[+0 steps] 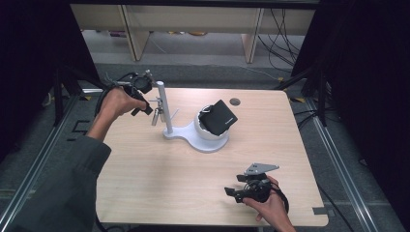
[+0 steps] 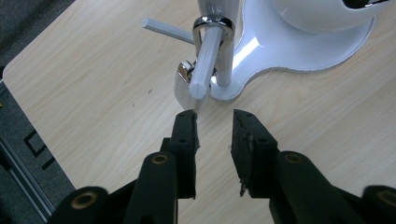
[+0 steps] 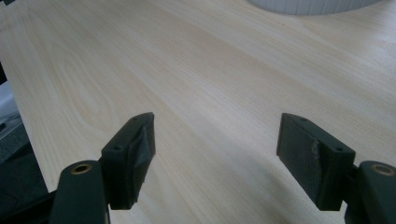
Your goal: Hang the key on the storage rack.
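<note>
Beside the white stand [image 1: 193, 135], left tongs [image 2: 214, 126] gape empty near its padlock [image 2: 184, 84]; right tongs [image 3: 215, 140] wide.

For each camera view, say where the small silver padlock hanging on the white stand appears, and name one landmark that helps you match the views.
High view: the padlock hangs from a peg left of the white post, upper left of centre, beside the left gripper.
Left gripper view: the padlock sits top centre, just above the jaw tips.
Right gripper view: it is not in this picture.
Shared landmark: the white stand base.

High view looks down on the table [image 1: 159, 193] — both tool views skim it closely.
</note>
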